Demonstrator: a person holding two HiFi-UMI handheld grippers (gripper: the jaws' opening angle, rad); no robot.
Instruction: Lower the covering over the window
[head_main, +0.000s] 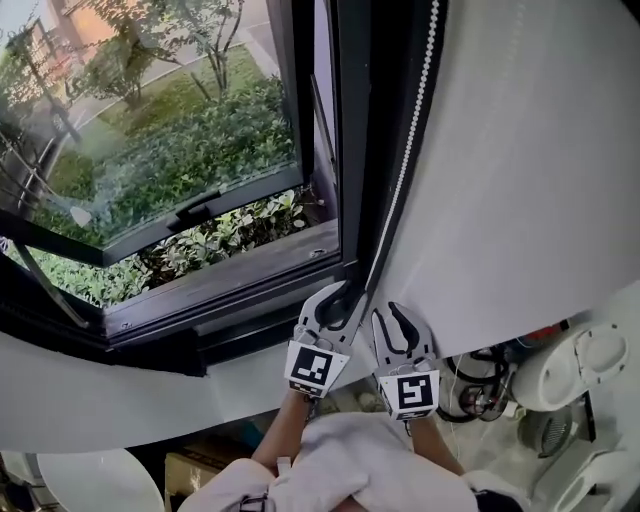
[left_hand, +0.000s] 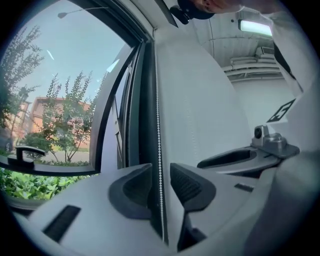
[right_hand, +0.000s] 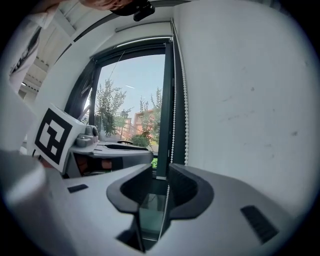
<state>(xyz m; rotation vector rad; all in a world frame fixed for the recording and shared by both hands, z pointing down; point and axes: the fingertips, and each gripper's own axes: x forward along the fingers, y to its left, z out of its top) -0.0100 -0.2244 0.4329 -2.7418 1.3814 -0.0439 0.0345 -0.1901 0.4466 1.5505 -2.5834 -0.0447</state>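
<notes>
Left claw (left_hand: 160, 175) and right claw (right_hand: 159, 175) are held level, side by side, facing the window frame (head_main: 355, 150). Each is slightly open, its pads not pinching the white bead cord (left_hand: 158, 125) that passes between them. The cord's long axis runs vertically up from the claws along the dark frame, with the white wall (head_main: 540, 150) to its right.

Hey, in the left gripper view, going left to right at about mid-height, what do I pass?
trees → window frame → bead chain → wall → right gripper
</notes>
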